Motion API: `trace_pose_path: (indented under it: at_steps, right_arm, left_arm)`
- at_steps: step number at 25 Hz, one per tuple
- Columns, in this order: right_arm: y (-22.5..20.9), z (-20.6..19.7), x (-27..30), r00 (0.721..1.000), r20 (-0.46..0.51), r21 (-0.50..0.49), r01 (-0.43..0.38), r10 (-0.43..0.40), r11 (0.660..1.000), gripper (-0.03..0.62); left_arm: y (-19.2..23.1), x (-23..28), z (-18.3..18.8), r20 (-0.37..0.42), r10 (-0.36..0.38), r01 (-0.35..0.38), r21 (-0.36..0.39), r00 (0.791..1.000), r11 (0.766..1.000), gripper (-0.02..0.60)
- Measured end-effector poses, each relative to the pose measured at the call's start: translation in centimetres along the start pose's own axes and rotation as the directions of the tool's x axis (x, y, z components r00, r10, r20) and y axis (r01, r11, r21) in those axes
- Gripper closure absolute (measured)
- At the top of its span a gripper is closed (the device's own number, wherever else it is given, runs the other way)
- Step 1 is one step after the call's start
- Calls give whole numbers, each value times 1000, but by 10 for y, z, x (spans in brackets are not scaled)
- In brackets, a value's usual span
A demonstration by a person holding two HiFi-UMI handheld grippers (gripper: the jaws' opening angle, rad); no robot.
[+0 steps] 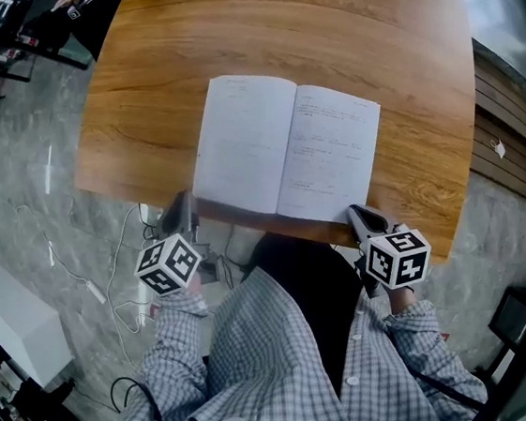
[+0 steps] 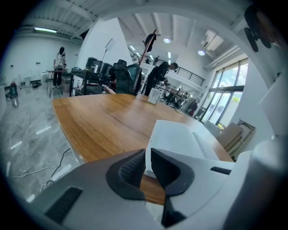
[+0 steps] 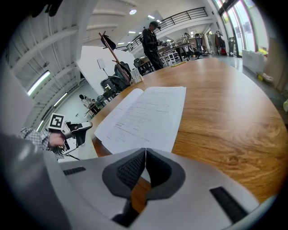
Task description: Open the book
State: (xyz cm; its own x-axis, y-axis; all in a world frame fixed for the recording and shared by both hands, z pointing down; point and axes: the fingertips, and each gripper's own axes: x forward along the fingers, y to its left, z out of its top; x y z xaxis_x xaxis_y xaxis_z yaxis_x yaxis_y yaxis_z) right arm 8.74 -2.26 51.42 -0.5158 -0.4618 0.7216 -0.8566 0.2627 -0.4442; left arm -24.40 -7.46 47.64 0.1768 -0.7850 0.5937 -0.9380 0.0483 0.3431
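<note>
Our left gripper [image 2: 147, 155] has its pads a thin slit apart, and the lower-left corner of the book [image 1: 284, 150] shows white in that slit. We judge that the pads are released rather than biting on it. Our right gripper [image 3: 145, 155] is clenched on nothing, its tips at the book's lower-right corner by the near edge of the table [image 1: 394, 39]; we cannot tell whether they touch the paper.

The book itself lies spread in the middle of the head view, both written pages facing up, so the opening looks done and what remains is a clean let-go.

To do that well, we would:
- widen the left jaws clearly first, then draw that gripper back toward the lower left of the frame, level with the page, so the corner is neither dragged nor creased;
- keep the right gripper where it is, as a stop in case the book slides;
- press the left leaf flat near the fold if it lifts.
</note>
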Motion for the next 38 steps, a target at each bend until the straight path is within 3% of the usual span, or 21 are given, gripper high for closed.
trace_pose_path:
  at_steps: [6, 9, 11, 14, 17, 24, 29, 32, 35, 38]
  right_arm:
    - [-1, 15, -15, 994, 106, 28, -2, -1, 1000, 572]
    - [0, 31, -29, 988, 157, 8, 7, -8, 1000, 572]
    - [3, 39, -35, 985, 173, -14, 3, 0, 1000, 572]
    - [9, 54, -44, 979, 202, -58, 9, 3, 998, 572]
    - [16, 77, -60, 964, 267, -62, 8, 9, 998, 572]
    - [31, 136, -107, 899, 437, -94, 24, 20, 995, 572]
    - [43, 175, -140, 836, 547, -154, 63, 32, 986, 572]
    - [49, 192, -155, 804, 593, -192, 88, 44, 977, 572]
    - [58, 210, -169, 773, 630, -243, 112, 70, 964, 572]
    - [67, 224, -185, 738, 668, -281, 133, 94, 950, 572]
  left_arm:
    - [-65, 7, 4, -1, -150, 150, 29, 989, 988, 569]
    - [-113, 4, 13, 4, -255, 253, 106, 967, 962, 571]
    - [-144, 2, 20, 6, -310, 301, 223, 951, 927, 571]
    - [-186, -3, 33, 4, -378, 344, 406, 926, 847, 571]
    - [-223, -10, 46, 3, -460, 412, 444, 888, 796, 571]
    - [-279, -29, 69, 6, -565, 489, 495, 825, 719, 571]
    - [-307, -44, 95, 57, -610, 493, 534, 790, 687, 572]
    - [-322, -55, 103, 70, -635, 479, 595, 770, 646, 572]
    - [-342, -67, 115, 94, -678, 485, 628, 729, 608, 572]
    - [-356, -73, 123, 101, -704, 495, 641, 703, 587, 572]
